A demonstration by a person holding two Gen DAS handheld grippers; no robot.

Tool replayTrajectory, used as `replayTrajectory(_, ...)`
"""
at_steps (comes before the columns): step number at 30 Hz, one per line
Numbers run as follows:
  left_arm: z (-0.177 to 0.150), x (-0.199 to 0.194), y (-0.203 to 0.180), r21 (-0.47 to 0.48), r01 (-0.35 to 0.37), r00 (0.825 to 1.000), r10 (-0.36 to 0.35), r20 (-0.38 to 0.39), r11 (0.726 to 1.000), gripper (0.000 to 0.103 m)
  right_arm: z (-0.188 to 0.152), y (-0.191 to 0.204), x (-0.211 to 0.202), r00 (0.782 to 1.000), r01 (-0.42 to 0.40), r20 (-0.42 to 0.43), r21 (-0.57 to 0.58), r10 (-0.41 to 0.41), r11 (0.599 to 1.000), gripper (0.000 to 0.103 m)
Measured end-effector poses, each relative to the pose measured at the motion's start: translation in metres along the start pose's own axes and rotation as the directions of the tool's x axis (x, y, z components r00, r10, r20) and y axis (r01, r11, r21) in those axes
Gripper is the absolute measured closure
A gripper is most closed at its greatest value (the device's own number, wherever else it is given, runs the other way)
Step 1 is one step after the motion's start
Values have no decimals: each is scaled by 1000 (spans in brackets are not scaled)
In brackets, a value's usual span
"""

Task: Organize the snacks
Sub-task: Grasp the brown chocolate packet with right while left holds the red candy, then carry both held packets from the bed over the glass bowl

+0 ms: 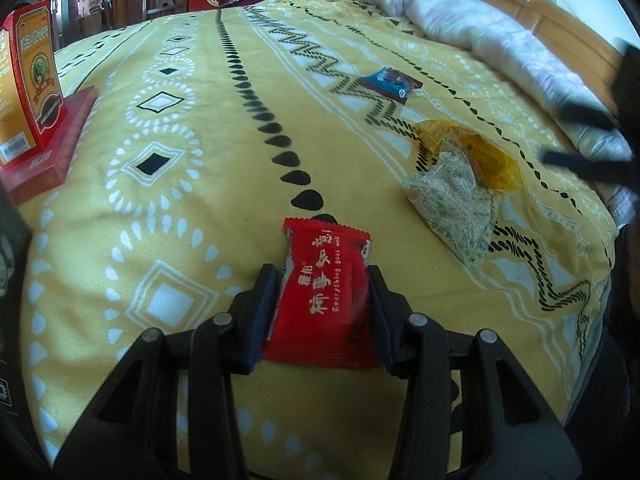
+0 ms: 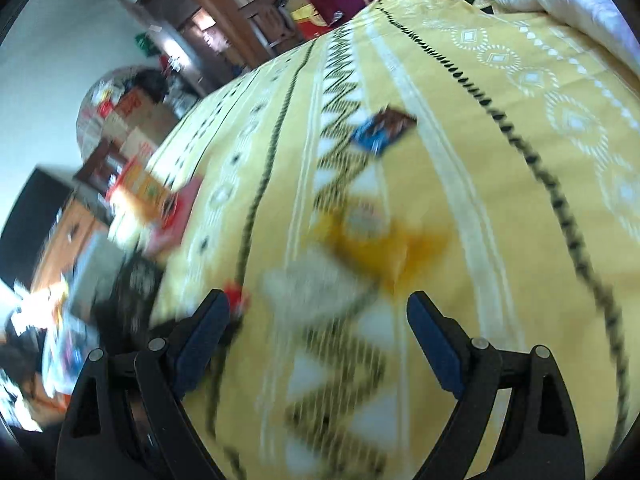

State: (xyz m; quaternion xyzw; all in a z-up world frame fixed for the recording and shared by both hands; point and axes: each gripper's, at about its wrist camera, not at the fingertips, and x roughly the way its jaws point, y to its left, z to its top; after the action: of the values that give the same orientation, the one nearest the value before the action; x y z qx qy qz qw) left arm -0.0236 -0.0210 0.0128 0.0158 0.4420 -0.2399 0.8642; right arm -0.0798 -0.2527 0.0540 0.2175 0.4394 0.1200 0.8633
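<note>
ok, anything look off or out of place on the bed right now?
Mildly. The yellow plastic snack packet and the white speckled packet lie crumpled in an overlapping heap on the yellow patterned bedspread, and the small blue wrapper sits alone further up. No spill or damage is visible.

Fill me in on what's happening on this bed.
A person is sorting snack packets with a handheld claw in each hand. The left claw is closed on a red packet lying on the yellow bedspread. The right claw is open and empty above a yellow packet and a speckled white one. A blue packet lies farther away.
</note>
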Motion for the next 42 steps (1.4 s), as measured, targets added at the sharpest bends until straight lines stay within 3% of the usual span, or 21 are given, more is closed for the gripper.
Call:
replayTrajectory(3,-2,-1,3,-11,17,1000,-17,11,1000,58,47,-19,39,1000,-25,-17,68,26,997,12)
replayTrajectory(8,-3,-1,9,-40,63,998,-62,29,997,58,105,-32,105,997,-24,-75,137,34,990,25)
replayTrajectory(14,-3,1,17,-74,113,993,-110,43,991,58,146,-41,162,980,127,-160,43,-119,991,33)
replayTrajectory(18,-4,1,20,-92,142,989,-138,50,986,57,179,-35,167,961,235,-110,-169,-256,957,34)
replayTrajectory(20,-4,2,22,-102,157,987,-152,55,982,57,190,-37,156,957,273,-47,-193,-286,943,34)
replayTrajectory(22,-5,3,24,-110,170,985,-164,59,979,57,195,-35,144,954,295,6,-173,-299,939,34)
replayTrajectory(25,-5,3,26,-119,181,983,-175,62,976,57,186,-22,143,963,265,-9,-128,-268,956,29)
replayTrajectory(26,-6,2,25,-118,180,983,-174,62,977,57,182,-18,147,960,276,-21,-132,-281,952,23)
replayTrajectory(32,-5,3,26,-121,183,982,-176,62,976,57,170,-12,182,902,412,-75,-137,-425,901,19)
replayTrajectory(33,-5,3,25,-120,181,983,-175,61,976,57,169,-16,185,902,411,-90,-125,-423,903,21)
replayTrajectory(35,-4,3,25,-118,177,983,-171,60,977,57,167,-21,192,900,407,-114,-122,-420,905,38)
replayTrajectory(37,-4,2,24,-115,171,985,-165,57,979,57,167,-27,190,917,363,-129,-124,-377,924,44)
replayTrajectory(38,-4,2,23,-111,165,986,-160,54,980,57,166,-28,186,919,358,-122,-137,-375,924,52)
replayTrajectory(42,-2,1,19,-96,144,989,-140,44,985,58,157,-24,150,945,306,-64,-163,-320,938,53)
